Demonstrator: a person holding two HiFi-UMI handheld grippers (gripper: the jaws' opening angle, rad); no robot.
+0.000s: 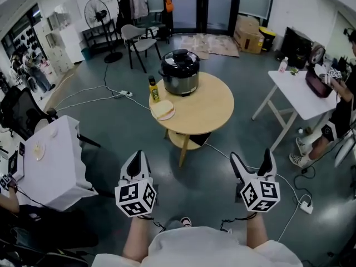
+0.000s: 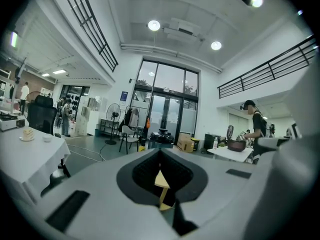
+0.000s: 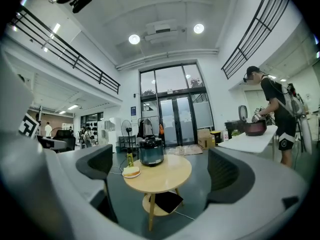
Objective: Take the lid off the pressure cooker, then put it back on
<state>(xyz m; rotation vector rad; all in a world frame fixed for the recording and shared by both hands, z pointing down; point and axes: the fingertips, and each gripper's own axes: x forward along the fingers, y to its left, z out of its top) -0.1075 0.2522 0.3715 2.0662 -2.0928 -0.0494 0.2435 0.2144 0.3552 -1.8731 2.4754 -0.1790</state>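
Facing a squat steel-bodied pressure cooker [image 1: 179,77], black lid [image 1: 180,58] seated, standing on a round light-wood table [image 1: 211,109]; holding left gripper [image 1: 136,161] pinched together, right gripper [image 1: 252,159] spread apart, both empty.

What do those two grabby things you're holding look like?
The left gripper and right gripper have long, pointed white jaws that are black on the inside. Each carries a white cube printed with black square markers. The person wears a white shirt.

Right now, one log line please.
pressure cooker: on round table, lid on | left claw: shut, empty | right claw: open, empty | contact: none
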